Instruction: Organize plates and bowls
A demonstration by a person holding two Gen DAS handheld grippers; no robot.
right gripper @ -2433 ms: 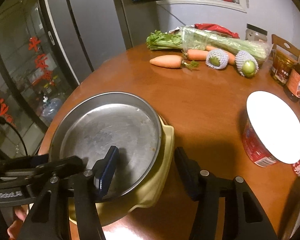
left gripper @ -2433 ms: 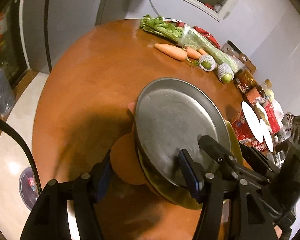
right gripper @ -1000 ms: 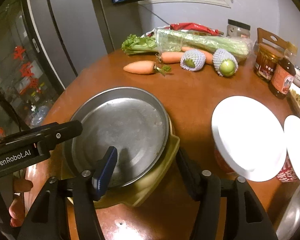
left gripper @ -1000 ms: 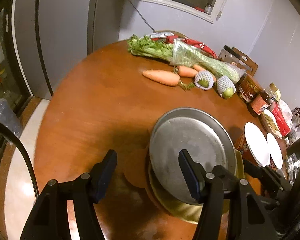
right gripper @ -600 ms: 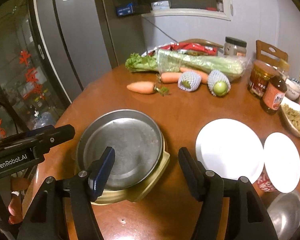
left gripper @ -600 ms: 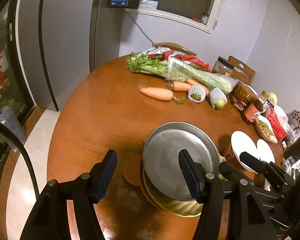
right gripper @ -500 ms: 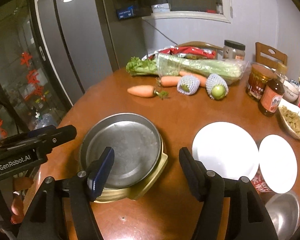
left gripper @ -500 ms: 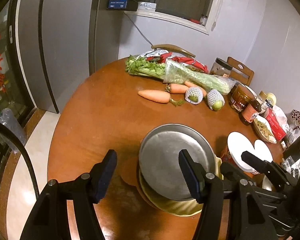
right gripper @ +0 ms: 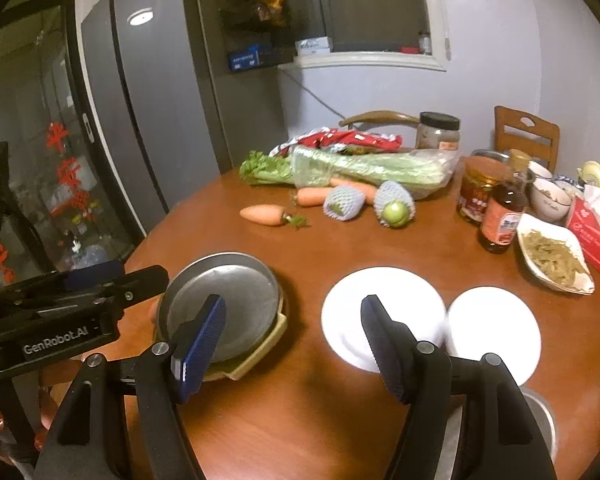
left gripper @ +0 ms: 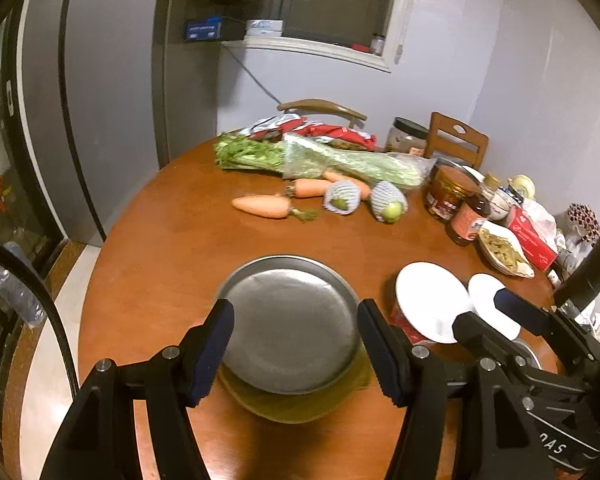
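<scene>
A round metal plate [left gripper: 290, 326] rests on a yellow dish [left gripper: 300, 402] on the brown round table [left gripper: 172, 248]; the stack also shows in the right wrist view [right gripper: 224, 312]. My left gripper [left gripper: 296, 350] is open and empty, held above and in front of the stack. My right gripper [right gripper: 292, 346] is open and empty, above the table between the stack and two white lids. The larger white lid [right gripper: 382, 316] sits on a red cup [left gripper: 404, 324]; a smaller white lid [right gripper: 494, 332] is beside it.
Carrots [right gripper: 264, 214], celery [right gripper: 360, 168], two netted fruits [right gripper: 394, 204], jars [right gripper: 478, 192], a sauce bottle [right gripper: 502, 216] and a dish of food [right gripper: 554, 254] crowd the far and right side. A metal bowl [right gripper: 540, 424] sits at the lower right. Fridge [right gripper: 156, 120] at left.
Both grippers have pulled up and back from the plate stack, which now looks smaller and farther. The metal plate stays on the yellow dish. Both grippers stay open.
</scene>
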